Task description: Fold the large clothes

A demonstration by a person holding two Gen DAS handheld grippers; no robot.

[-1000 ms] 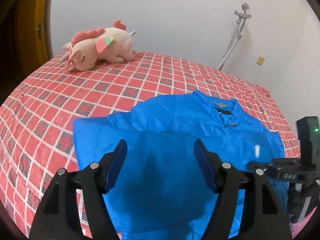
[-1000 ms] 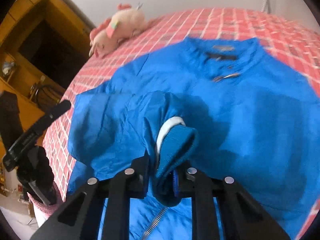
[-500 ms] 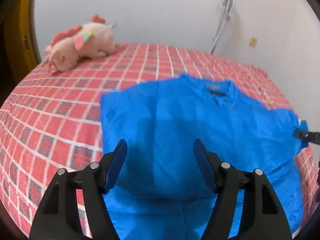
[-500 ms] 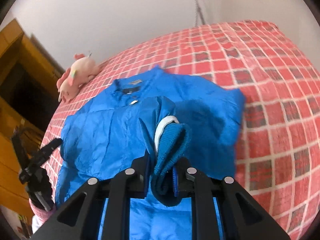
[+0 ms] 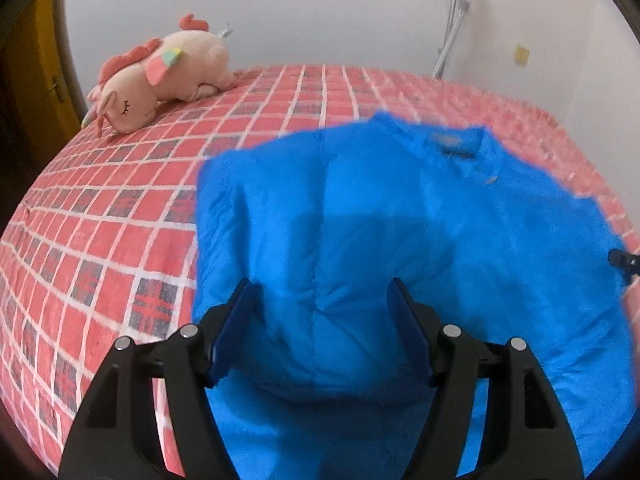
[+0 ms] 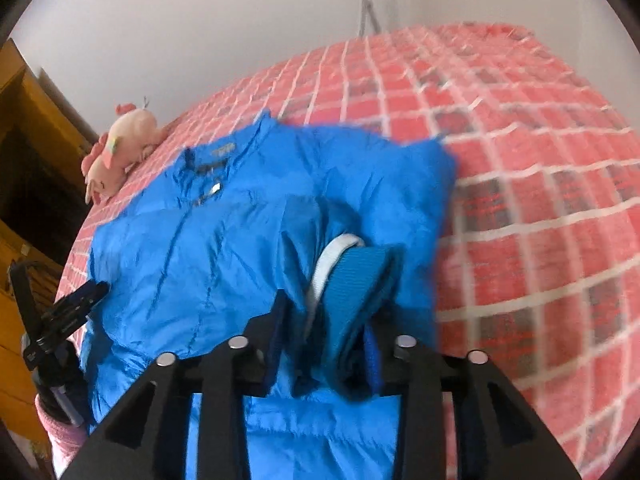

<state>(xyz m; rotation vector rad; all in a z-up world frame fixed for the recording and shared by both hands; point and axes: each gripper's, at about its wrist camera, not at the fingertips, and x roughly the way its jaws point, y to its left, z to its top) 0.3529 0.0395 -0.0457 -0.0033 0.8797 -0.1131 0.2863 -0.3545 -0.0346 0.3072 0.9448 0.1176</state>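
the puffy quilted jacket (image 5: 400, 240) is bright blue throughout; its knitted sleeve cuff (image 6: 352, 280) is a deeper blue with a white band. the checked bed cover (image 5: 120, 220) shows red squares, white grid lines and darker plaid squares. the plush unicorn toy (image 5: 160, 76) is pale pink with a coral mane.

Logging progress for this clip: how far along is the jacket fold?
Done: one sleeve lies folded across the blue jacket. In hand: the right claw has just been opening, the other sleeve's cuff between its jaws. The left claw hovers open. Left: lay that sleeve flat, then fold the body.
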